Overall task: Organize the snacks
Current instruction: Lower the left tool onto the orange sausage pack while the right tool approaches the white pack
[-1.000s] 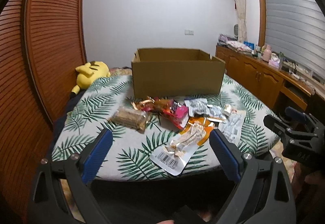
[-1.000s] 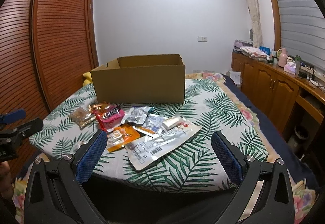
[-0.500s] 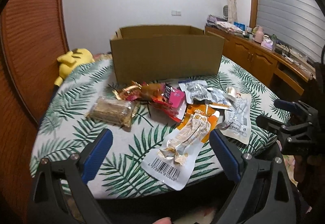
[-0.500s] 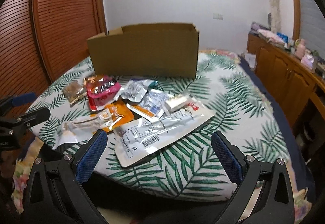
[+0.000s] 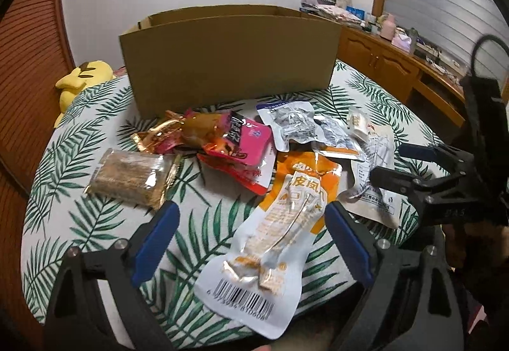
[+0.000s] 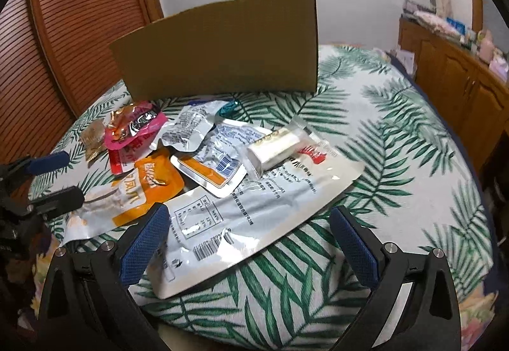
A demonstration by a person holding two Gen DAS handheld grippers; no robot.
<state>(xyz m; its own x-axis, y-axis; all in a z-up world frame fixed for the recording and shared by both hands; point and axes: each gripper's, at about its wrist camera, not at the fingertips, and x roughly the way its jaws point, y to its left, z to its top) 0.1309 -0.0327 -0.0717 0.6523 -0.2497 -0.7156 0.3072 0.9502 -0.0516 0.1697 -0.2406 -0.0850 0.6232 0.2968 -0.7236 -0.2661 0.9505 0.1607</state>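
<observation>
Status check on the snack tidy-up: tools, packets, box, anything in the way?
Left tool closing slightly, nothing gripped; right tool open, empty. Snack packets all loose on bedspread; cardboard box behind. Path clear.

Snack packets (image 5: 286,192) heaped flat before open cardboard box (image 5: 229,65)

orange pouch (image 5: 299,192), "皮凤爪", barcode below
</observation>
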